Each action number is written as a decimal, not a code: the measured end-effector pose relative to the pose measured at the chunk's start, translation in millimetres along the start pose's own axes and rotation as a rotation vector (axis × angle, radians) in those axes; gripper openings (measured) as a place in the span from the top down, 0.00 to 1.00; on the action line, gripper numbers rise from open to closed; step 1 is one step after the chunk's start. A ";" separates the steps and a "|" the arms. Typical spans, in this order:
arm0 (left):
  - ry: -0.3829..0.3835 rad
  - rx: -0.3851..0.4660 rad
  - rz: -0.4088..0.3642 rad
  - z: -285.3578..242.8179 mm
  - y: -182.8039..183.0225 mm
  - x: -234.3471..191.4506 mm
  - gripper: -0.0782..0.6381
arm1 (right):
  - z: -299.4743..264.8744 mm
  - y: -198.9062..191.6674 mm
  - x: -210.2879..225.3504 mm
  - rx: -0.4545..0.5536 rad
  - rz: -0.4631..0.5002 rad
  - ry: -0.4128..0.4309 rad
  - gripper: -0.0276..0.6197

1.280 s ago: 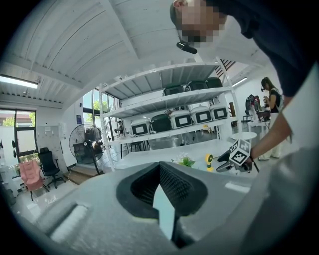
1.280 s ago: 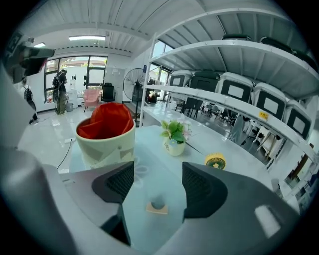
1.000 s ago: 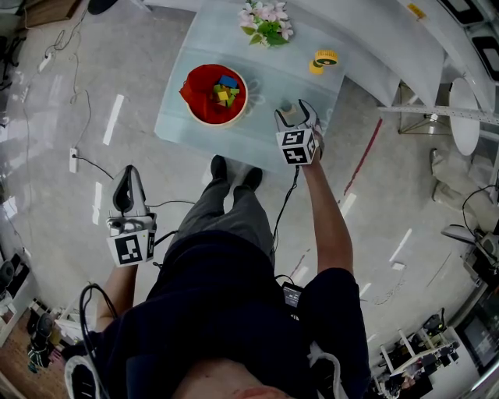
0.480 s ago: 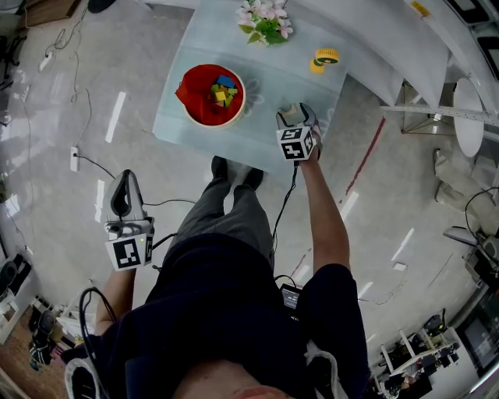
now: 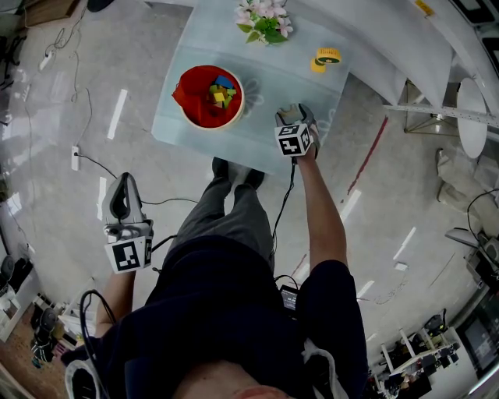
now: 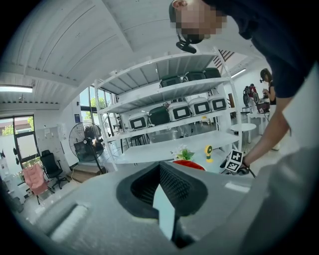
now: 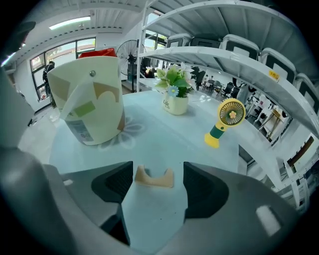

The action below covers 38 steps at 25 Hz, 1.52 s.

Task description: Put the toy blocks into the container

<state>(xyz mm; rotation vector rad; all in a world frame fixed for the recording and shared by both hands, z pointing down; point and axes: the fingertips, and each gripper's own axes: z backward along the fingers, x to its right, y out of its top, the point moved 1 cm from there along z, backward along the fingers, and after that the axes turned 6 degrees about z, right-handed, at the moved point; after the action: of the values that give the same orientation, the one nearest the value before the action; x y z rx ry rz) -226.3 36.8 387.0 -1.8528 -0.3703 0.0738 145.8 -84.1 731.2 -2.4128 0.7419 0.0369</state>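
The remaining toy block, a tan arch block (image 7: 154,178), lies flat on the glass table (image 5: 273,78) close to its right edge, toward the near right corner, with its two ends pointing away from the person. It sits apart from the container (image 7: 92,99), a cream bucket with a red interior that stands upright near the table's near left corner. Several coloured blocks (image 5: 221,92) are already inside the container; blue, yellow, green and red pieces can be made out. The right gripper (image 5: 295,115) is angled steeply down over the arch block. Its jaws are released and stand wide apart, one on each side of the block, and neither pad touches it. The block lies at the mouth of the jaws, level with their tips. A pot of flowers (image 5: 265,19) stands at the far edge of the table, beyond the block, and a yellow handheld fan (image 5: 323,59) stands upright near the far right corner. The left gripper (image 5: 125,183) is held off the table, above the floor at the person's left side. Its jaws are closed together and hold nothing.
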 end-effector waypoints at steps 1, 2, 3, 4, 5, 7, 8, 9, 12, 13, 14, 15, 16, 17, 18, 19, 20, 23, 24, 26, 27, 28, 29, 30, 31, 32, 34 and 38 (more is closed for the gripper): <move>-0.001 -0.002 -0.002 -0.6 -0.4 0.2 0.89 | -2.0 -1.6 0.2 -0.004 -0.003 0.002 0.47; -0.001 -0.005 -0.004 -1.0 -1.1 0.4 0.89 | -4.0 -3.3 0.1 -0.009 -0.007 0.004 0.47; -0.001 -0.007 -0.005 -1.2 -1.8 0.4 0.89 | -5.9 -4.8 -0.3 -0.013 -0.009 0.006 0.47; 0.001 -0.009 -0.004 -1.4 -2.3 0.2 0.89 | -7.7 -6.1 -1.1 -0.017 -0.012 0.008 0.47; 0.003 -0.010 -0.003 -1.6 -2.5 -0.1 0.89 | -9.2 -7.2 -1.8 -0.020 -0.014 0.009 0.47; 0.005 -0.011 -0.002 -1.8 -1.8 -0.3 0.89 | -10.7 -8.4 -2.0 -0.025 -0.019 0.009 0.47; 0.005 -0.011 -0.001 -2.0 -1.0 0.0 0.89 | -11.4 -9.0 -1.8 -0.027 -0.022 0.009 0.47; 0.006 -0.012 -0.001 -2.3 -0.2 0.3 0.89 | -12.4 -9.8 -1.9 -0.029 -0.026 0.010 0.47; 0.007 -0.016 -0.014 -2.1 -2.5 -0.3 0.89 | -17.4 -12.3 -3.1 -0.038 -0.036 0.016 0.47; 0.008 -0.019 -0.011 -1.8 -4.0 -0.5 0.89 | -18.9 -12.8 -3.7 -0.040 -0.039 0.018 0.47; 0.009 -0.022 -0.006 -1.7 -5.0 -0.5 0.89 | -20.2 -13.4 -4.3 -0.042 -0.043 0.019 0.47; 0.011 -0.024 -0.001 -1.7 -5.1 -0.4 0.89 | -21.3 -14.2 -4.9 -0.045 -0.047 0.019 0.47; 0.014 -0.024 0.006 -2.1 -4.2 0.0 0.89 | -22.1 -15.2 -5.3 -0.049 -0.052 0.020 0.47; 0.017 -0.024 0.013 -2.7 -2.8 0.5 0.89 | -22.8 -16.3 -5.4 -0.052 -0.058 0.020 0.47; 0.018 -0.024 0.016 -2.8 -2.2 0.8 0.89 | -23.3 -17.3 -5.2 -0.054 -0.063 0.020 0.47; 0.019 -0.027 0.012 -2.3 -3.1 0.5 0.89 | -23.8 -18.1 -4.9 -0.056 -0.067 0.020 0.47; 0.018 -0.028 0.004 -1.5 -4.5 0.0 0.89 | -24.4 -18.9 -4.7 -0.057 -0.070 0.020 0.47; 0.020 -0.023 0.009 -2.1 -3.2 0.4 0.89 | -26.1 -19.9 -6.1 -0.058 -0.077 0.023 0.49; 0.021 -0.024 0.013 -2.2 -3.1 0.5 0.89 | -26.5 -19.7 -6.8 -0.057 -0.078 0.023 0.50; 0.018 -0.027 0.004 -1.0 -5.8 -0.4 0.89 | -27.0 -19.7 -7.8 -0.052 -0.081 0.022 0.50; 0.018 -0.028 0.003 -0.7 -6.6 -0.5 0.89 | -27.1 -19.8 -7.9 -0.050 -0.082 0.022 0.50; 0.019 -0.029 0.007 -1.0 -6.2 -0.2 0.89 | -27.2 -19.9 -7.9 -0.049 -0.083 0.022 0.50; 0.020 -0.028 0.012 -1.3 -5.6 0.5 0.89 | -27.2 -19.9 -7.8 -0.050 -0.085 0.023 0.50; 0.019 -0.027 0.011 -1.0 -5.6 1.1 0.89 | -27.0 -20.0 -7.7 -0.052 -0.087 0.024 0.51; 0.016 -0.026 0.006 -0.2 -6.1 1.6 0.89 | -26.7 -20.1 -7.6 -0.054 -0.089 0.024 0.51; 0.014 -0.026 0.005 0.2 -6.5 2.1 0.89 | -26.5 -20.1 -7.2 -0.055 -0.092 0.025 0.51; 0.016 -0.030 0.008 0.5 -6.6 2.6 0.89 | -26.3 -19.8 -6.4 -0.056 -0.101 0.026 0.51; 0.016 -0.031 0.000 2.7 -8.3 1.8 0.89 | -25.8 -19.3 -5.9 -0.053 -0.112 0.029 0.51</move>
<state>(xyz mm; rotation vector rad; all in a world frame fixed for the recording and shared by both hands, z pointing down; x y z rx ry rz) -227.0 42.0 394.2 -1.8827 -0.3628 0.0537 147.1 -82.9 763.9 -2.5060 0.6253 -0.0239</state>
